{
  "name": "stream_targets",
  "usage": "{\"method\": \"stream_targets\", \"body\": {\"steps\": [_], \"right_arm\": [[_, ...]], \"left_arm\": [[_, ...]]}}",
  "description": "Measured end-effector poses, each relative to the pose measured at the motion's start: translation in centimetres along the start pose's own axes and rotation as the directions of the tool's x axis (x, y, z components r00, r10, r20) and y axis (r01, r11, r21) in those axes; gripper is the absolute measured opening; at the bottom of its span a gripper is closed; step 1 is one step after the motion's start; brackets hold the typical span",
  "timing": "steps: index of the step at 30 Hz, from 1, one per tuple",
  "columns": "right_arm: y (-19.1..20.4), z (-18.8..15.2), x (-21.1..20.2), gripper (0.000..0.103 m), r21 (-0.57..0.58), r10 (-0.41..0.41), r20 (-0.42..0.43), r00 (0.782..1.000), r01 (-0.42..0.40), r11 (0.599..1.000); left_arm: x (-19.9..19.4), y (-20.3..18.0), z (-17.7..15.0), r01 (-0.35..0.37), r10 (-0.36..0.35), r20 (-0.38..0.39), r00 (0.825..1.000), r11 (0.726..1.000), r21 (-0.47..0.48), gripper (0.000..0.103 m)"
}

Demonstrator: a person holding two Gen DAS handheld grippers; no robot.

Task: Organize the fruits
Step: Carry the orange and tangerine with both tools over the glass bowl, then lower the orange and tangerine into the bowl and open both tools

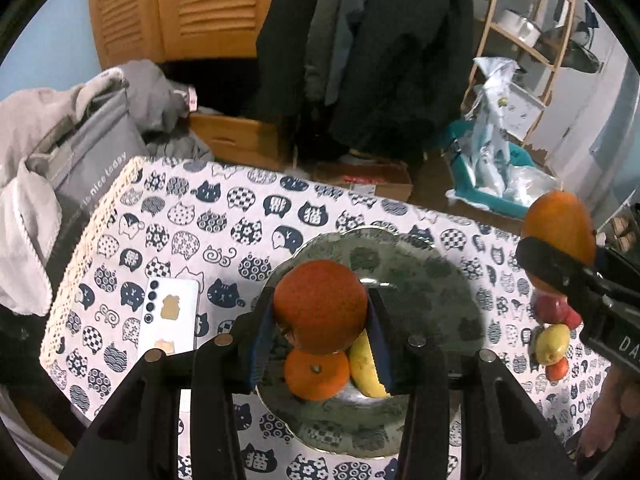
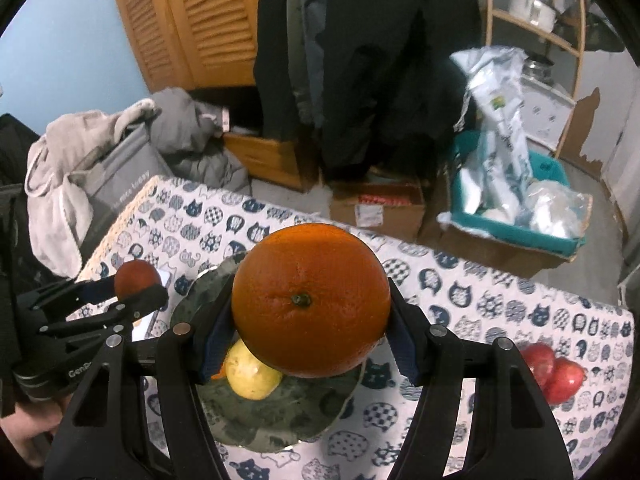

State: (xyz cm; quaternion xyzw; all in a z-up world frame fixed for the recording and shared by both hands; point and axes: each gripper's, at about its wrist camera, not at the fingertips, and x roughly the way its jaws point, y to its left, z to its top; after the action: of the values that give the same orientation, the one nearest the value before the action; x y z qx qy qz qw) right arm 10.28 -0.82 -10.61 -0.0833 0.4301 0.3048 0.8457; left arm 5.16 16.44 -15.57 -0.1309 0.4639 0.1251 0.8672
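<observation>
Small orange (image 1: 320, 306) clamped in my left gripper (image 1: 320, 312), hanging just above the dark glass plate (image 1: 432, 280). Big orange (image 2: 311, 300) pinched in my right gripper (image 2: 310, 320), also over the plate, nearer its right side.

Step in hand, as I judge it: carrying both fruits to the plate. Next move calls for lowering each onto bare glass, then easing the fingers apart without nudging what lies there.

Plate already holds a tangerine (image 1: 317, 376) and a yellow fruit (image 1: 366, 372), possibly a pear; partly hidden.

Red apples (image 2: 554, 368) lie on the cat-print tablecloth (image 1: 168, 216) beside the plate. Phone (image 1: 170, 320) lies left.
</observation>
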Motion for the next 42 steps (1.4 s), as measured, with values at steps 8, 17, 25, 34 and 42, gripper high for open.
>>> {"method": "stream_targets", "body": {"steps": [8,17,25,34,42], "right_arm": [[0.5,-0.3,4.3,0.067,0.0,0.014,-0.072,0.997,-0.014,1.0],[0.4,-1.3,8.7,0.067,0.009,0.029,-0.159,0.987,-0.028,1.0],[0.0,-2.1,10.6,0.067,0.02,0.033,-0.203,0.979,-0.029,0.999],[-0.1,-2.3,11.1,0.067,0.03,0.043,-0.223,0.974,-0.037,0.999],[-0.2,-2.1,12.0,0.067,0.042,0.053,-0.245,0.968,-0.044,0.998]], "left_arm": [[4.2,1.4,-0.2,0.014,-0.018,-0.075,0.997,0.998,-0.053,0.044],[7.9,1.9,-0.9,0.006,-0.014,-0.146,0.989,0.998,-0.055,0.044],[10.5,1.8,-1.8,0.007,-0.019,-0.218,0.976,0.999,-0.054,0.045],[11.2,1.8,-2.2,0.003,-0.015,-0.237,0.971,0.999,-0.051,0.058],[10.1,2.1,-1.8,-0.01,-0.001,-0.218,0.976,0.999,-0.051,0.066]]}}
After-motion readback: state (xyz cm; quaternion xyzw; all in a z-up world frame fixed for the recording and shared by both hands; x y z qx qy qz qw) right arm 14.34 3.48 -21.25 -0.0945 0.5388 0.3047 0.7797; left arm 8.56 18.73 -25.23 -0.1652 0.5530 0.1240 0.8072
